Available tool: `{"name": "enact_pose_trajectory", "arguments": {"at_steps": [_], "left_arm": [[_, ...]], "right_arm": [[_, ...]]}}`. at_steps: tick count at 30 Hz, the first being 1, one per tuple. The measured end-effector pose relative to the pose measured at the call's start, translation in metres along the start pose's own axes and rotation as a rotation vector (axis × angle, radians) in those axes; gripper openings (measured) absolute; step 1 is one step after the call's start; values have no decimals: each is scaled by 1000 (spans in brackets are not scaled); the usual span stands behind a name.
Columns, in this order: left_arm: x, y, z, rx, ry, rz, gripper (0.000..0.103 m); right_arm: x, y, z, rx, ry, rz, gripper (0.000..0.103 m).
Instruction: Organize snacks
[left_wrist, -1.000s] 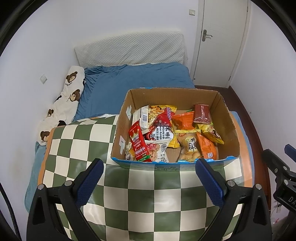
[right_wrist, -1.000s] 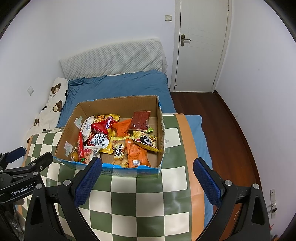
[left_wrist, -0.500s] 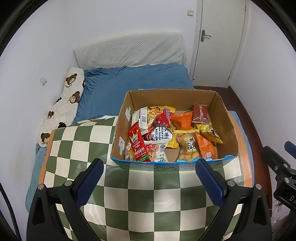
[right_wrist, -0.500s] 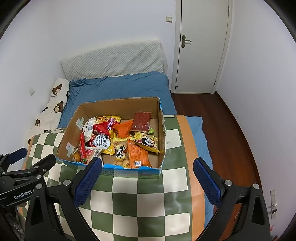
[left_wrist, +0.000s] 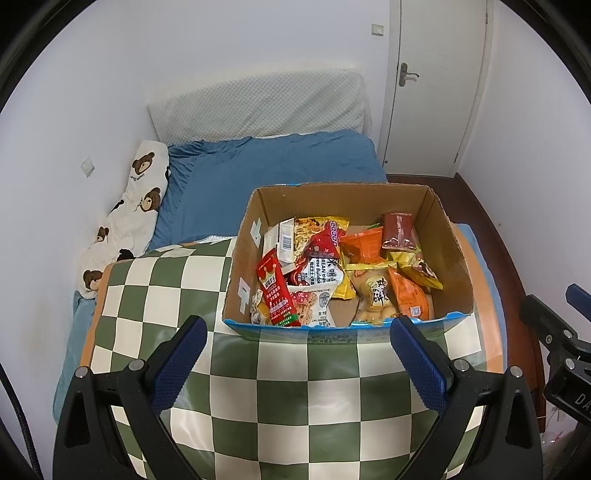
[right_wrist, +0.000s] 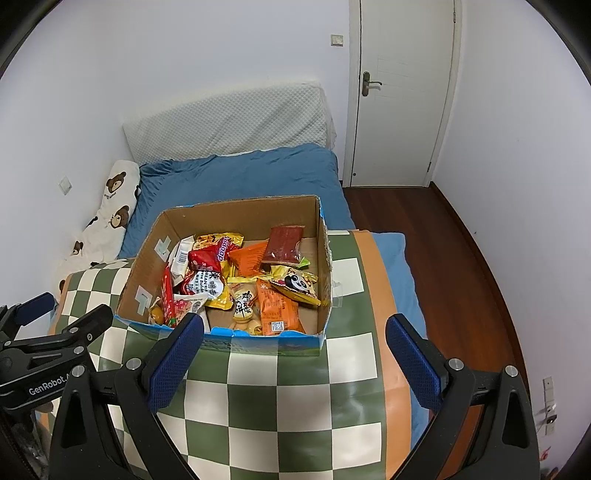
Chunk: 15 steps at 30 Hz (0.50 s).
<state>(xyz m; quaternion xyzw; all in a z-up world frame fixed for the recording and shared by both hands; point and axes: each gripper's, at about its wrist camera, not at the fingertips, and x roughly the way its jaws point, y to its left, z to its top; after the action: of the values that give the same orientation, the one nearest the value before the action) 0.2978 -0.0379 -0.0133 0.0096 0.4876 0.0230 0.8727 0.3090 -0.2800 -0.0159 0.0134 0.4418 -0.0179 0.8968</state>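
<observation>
An open cardboard box (left_wrist: 450, 251) (right_wrist: 147, 258) stands on a green-and-white checked cloth (left_wrist: 280, 398) (right_wrist: 280, 398). Several snack packets lie in it: a red packet (left_wrist: 275, 290) at the front left, an orange packet (left_wrist: 408, 299) (right_wrist: 277, 310), a dark red packet (left_wrist: 398, 230) (right_wrist: 285, 242), a panda packet (right_wrist: 299, 286). My left gripper (left_wrist: 297, 363) is open and empty, in front of the box. My right gripper (right_wrist: 295, 363) is open and empty, in front of the box's right half. The left gripper also shows in the right wrist view (right_wrist: 48, 332).
A bed with a blue sheet (left_wrist: 266, 166) and a bear-print pillow (left_wrist: 129, 206) lies behind the cloth. A white door (right_wrist: 402, 92) and a wooden floor (right_wrist: 461, 258) are at the right. The right gripper's body shows at the edge of the left wrist view (left_wrist: 554, 339).
Both grippers have drawn back and risen slightly; the box sits a little lower and farther in both views. Both stay open.
</observation>
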Motion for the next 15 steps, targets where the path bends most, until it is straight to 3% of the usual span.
{"name": "enact_pose_trajectory", "arguments": {"at_steps": [15], "left_arm": [[-7, -3, 1, 6, -12, 0, 102]], "right_arm": [[-9, 2, 0, 8, -7, 7, 101]]}}
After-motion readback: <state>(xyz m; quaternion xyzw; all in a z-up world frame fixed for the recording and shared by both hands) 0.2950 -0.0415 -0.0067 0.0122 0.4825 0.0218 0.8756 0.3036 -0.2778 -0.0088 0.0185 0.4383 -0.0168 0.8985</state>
